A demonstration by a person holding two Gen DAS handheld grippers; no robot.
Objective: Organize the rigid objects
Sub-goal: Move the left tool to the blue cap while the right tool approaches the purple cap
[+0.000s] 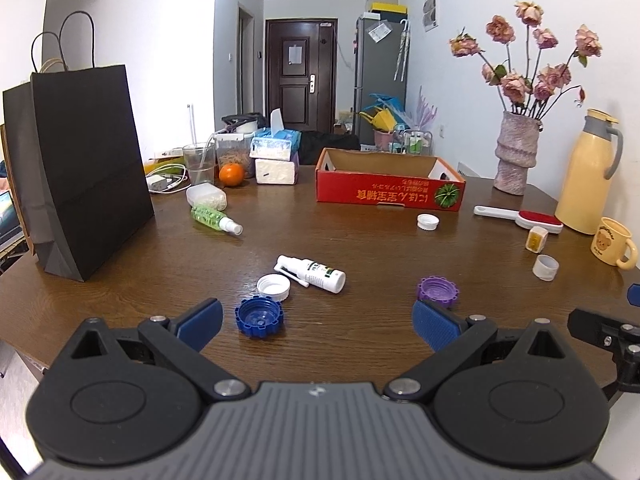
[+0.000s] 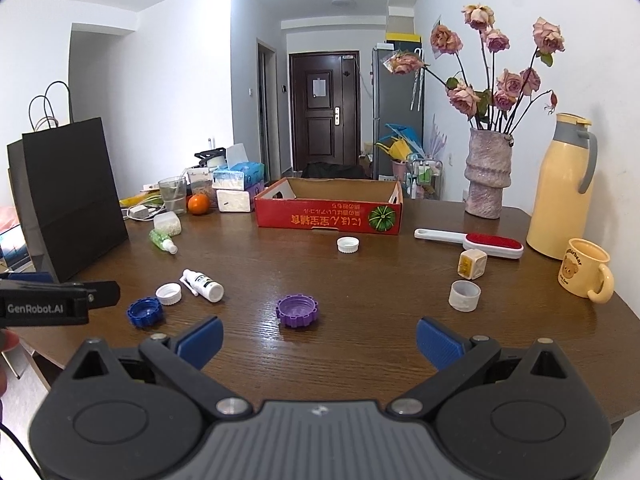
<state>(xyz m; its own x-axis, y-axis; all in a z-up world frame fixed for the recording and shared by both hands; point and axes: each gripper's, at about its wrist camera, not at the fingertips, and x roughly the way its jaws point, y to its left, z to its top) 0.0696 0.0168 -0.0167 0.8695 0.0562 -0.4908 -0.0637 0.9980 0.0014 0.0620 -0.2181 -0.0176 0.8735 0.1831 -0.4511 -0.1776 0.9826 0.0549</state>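
Both claws [image 1: 318, 326] [image 2: 319, 340] agape, apparently empty, above table [image 1: 360, 240].

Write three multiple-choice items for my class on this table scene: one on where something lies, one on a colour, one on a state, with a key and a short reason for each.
1. Where does the white ribbed cap lie?
A. inside the red cardboard box
B. on the table just in front of the red cardboard box
C. on top of the black paper bag

2. What colour is the toothed cap nearest the right gripper?
A. purple
B. green
C. orange

3. How does the white spray bottle stand?
A. upright
B. held in the left gripper
C. lying on its side

Key:
1 B, it sits on bare wood before the red cardboard box.
2 A, it is purple, unlike the blue cap further left.
3 C, it lies flat on the table, ahead of the open left gripper.
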